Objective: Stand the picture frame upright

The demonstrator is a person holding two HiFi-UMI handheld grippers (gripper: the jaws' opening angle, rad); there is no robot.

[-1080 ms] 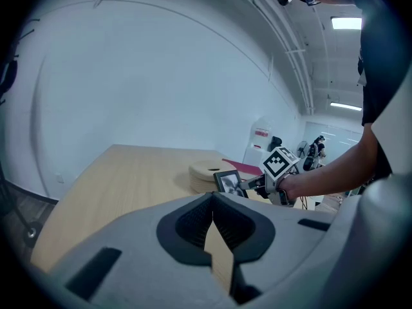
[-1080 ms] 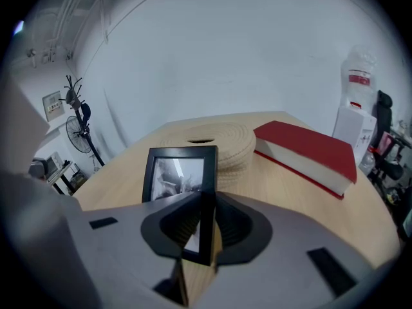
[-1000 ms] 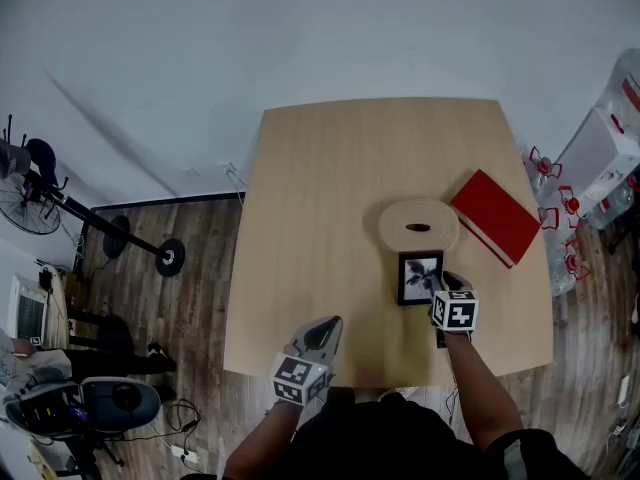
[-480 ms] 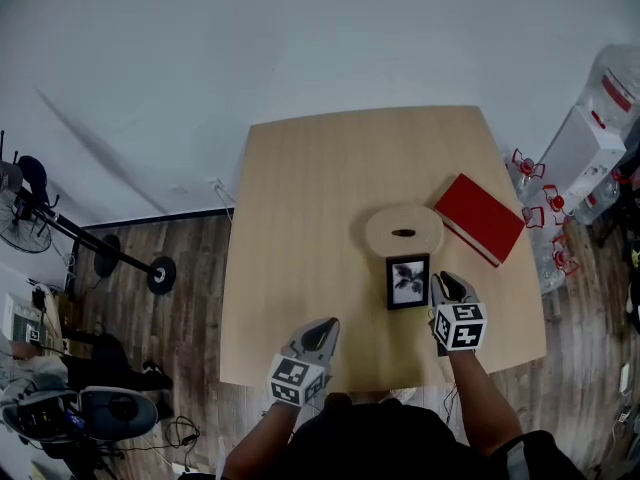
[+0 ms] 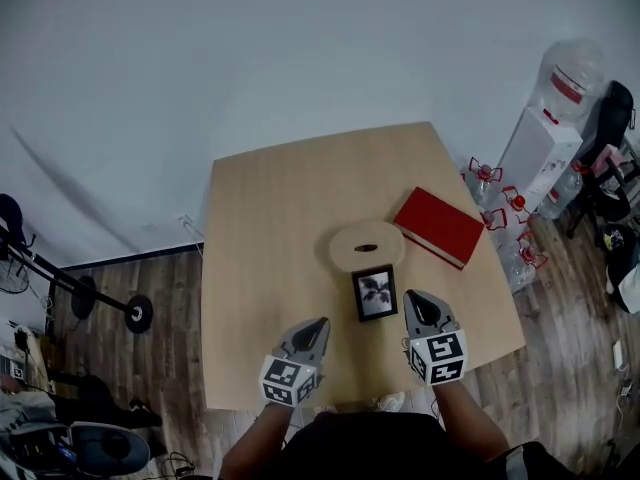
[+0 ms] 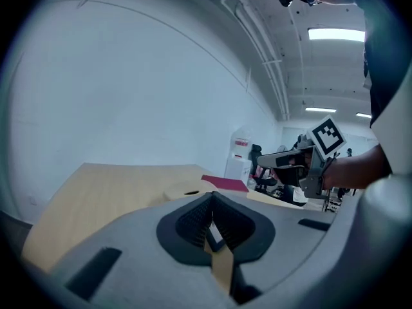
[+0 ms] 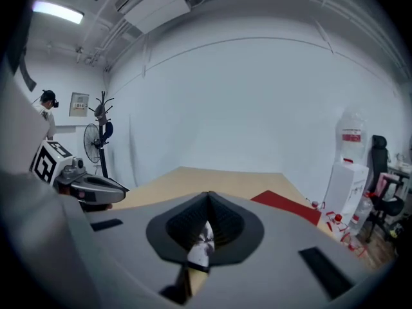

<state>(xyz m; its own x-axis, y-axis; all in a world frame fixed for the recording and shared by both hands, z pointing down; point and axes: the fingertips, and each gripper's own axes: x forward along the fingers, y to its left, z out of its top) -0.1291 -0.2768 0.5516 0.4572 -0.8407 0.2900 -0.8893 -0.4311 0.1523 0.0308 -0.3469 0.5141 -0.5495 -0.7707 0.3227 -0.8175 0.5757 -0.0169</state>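
Looking down (head view): we see the picture frame [image 5: 375,293] on the table [image 5: 270,268], just beside the round wooden board [image 5: 366,247], with its picture toward us (standing or lying, we cannot tell).
Head view, grippers: the left gripper [image 5: 318,325] and right gripper [image 5: 418,301] are one on each side of the frame and both apart from it.
Left gripper view: fingers pressed together, holding nothing.
Right gripper view: fingers closed fully together, also holding nothing; the red book [image 7: 286,206] lies ahead.
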